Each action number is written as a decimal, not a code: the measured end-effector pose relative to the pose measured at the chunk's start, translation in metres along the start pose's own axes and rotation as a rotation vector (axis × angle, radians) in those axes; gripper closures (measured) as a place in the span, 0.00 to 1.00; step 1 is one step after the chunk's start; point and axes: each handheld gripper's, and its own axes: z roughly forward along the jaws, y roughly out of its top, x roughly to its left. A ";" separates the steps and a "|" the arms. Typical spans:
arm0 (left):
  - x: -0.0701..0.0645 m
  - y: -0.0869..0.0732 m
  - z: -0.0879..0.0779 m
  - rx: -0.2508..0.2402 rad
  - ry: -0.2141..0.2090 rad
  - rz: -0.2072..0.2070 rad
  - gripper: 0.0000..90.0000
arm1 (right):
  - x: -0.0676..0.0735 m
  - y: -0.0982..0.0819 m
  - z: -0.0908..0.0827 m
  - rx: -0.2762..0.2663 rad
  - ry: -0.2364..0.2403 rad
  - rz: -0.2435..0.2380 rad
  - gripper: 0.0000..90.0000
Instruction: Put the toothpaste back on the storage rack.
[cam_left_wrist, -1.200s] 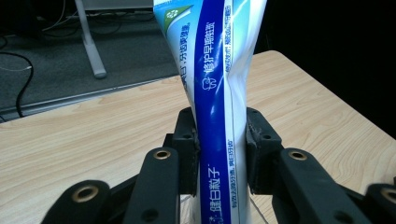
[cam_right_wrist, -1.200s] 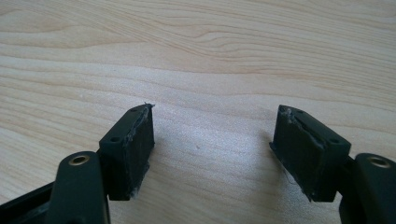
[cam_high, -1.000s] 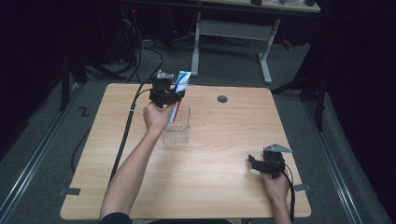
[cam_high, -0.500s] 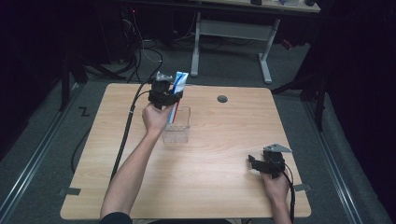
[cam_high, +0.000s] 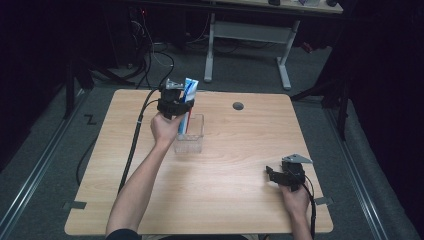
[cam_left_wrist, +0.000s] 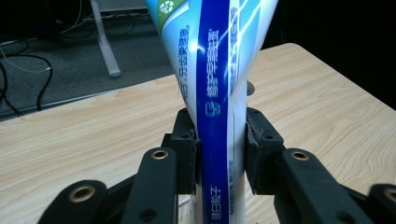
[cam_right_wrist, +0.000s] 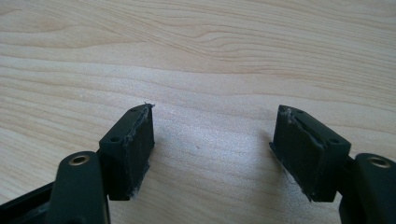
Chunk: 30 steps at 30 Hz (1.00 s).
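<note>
Blue-white tube (cam_left_wrist: 219, 93) — clamped in left gripper (cam_left_wrist: 219, 154)

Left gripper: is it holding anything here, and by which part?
Yes. The left gripper is shut on a blue-and-white tube, clamped on its narrower part below the flat wide end, over the clear container. The right gripper is open, holding nothing.

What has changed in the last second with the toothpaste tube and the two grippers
Hardly anything. The left gripper stays clamped on the toothpaste tube, holding it upright with its lower end in the clear container at the far side of the table; any shift is too slight to tell. The right gripper stays open and empty at the near right.
</note>
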 end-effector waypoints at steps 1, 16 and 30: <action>0.000 -0.001 0.000 0.002 0.000 -0.007 0.76 | 0.000 0.000 0.000 0.000 0.000 0.000 0.33; -0.001 -0.009 -0.002 0.046 -0.010 0.006 0.79 | 0.000 0.000 0.000 0.000 0.000 0.000 0.33; -0.003 -0.014 -0.005 0.085 -0.005 0.026 0.79 | 0.000 0.000 0.000 -0.001 0.000 -0.002 0.33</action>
